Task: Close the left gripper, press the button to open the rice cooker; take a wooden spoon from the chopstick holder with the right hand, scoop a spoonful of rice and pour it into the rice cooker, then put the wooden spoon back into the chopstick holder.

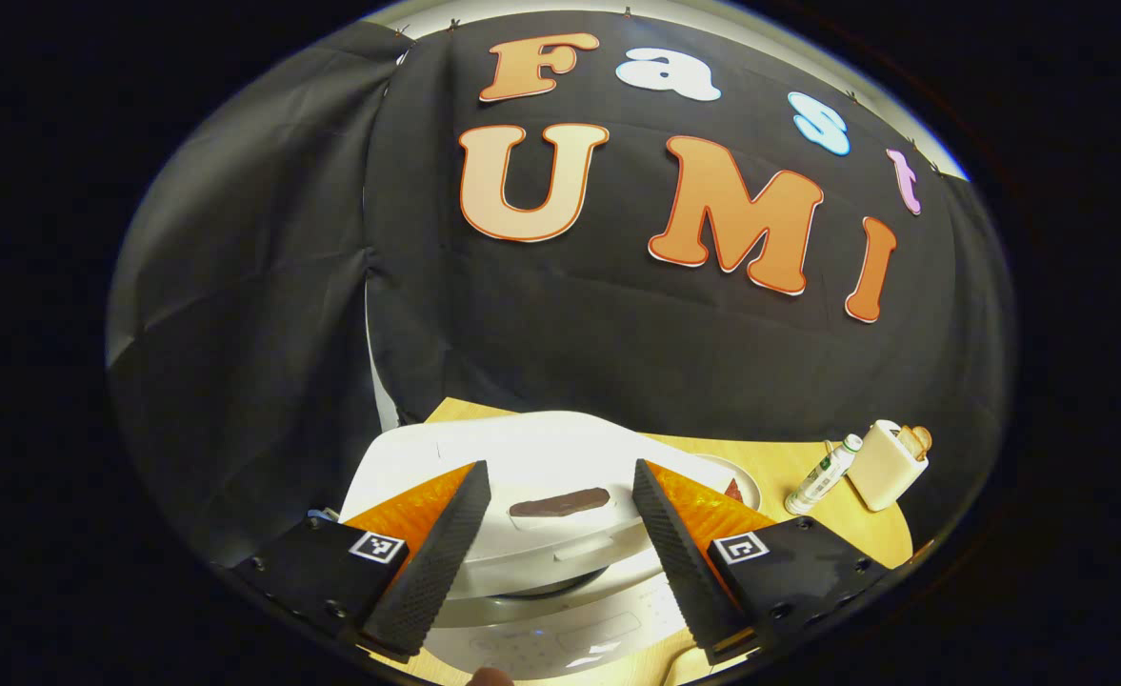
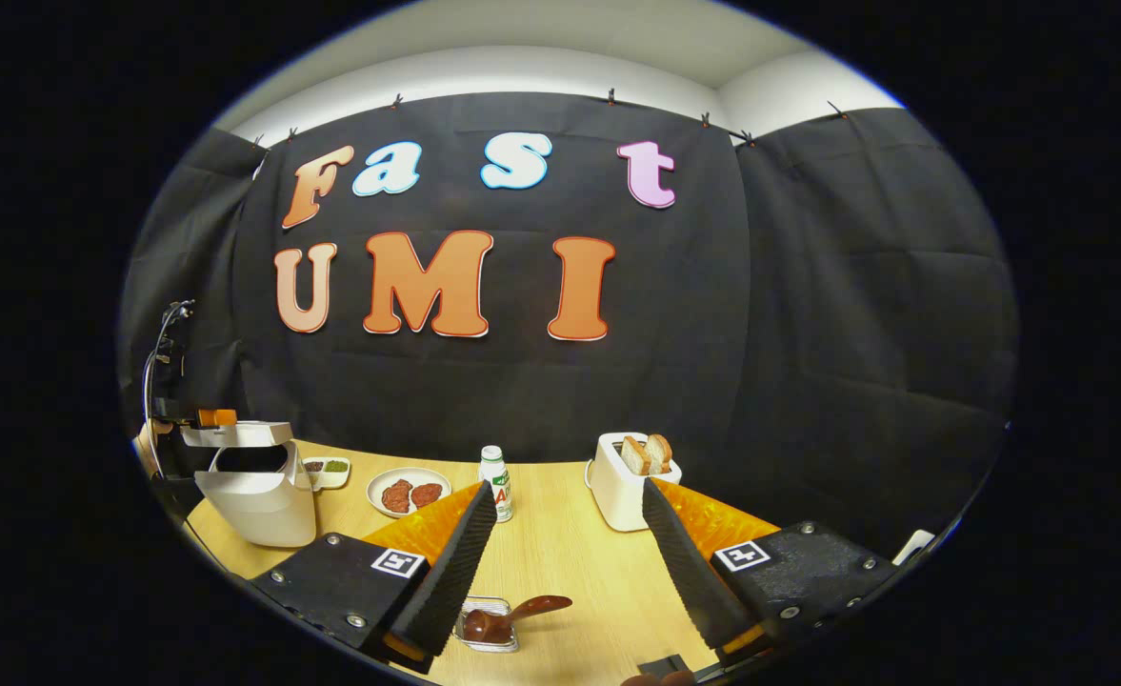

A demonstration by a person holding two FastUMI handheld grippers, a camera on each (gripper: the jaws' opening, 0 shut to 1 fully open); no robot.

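The white rice cooker (image 1: 522,457) lies right under my left gripper (image 1: 560,467), whose fingers stand wide apart above its lid. A dark brown plate (image 1: 560,502) sits on the lid, and the control panel (image 1: 560,638) shows at the bottom edge. In the right gripper view the rice cooker (image 2: 260,505) stands at the far left with its lid (image 2: 236,434) lifted over a dark opening. My right gripper (image 2: 570,486) hangs open over the table. Below it, a dark wooden spoon (image 2: 531,606) rests in a small clear holder (image 2: 486,629) near its left finger.
On the wooden table (image 2: 570,562) stand a plate of reddish-brown food (image 2: 408,494), a small white bottle (image 2: 495,481), a white toaster with bread (image 2: 622,486) and a small dish (image 2: 327,469) beside the cooker. A thin stand with cables (image 2: 155,372) rises at the left.
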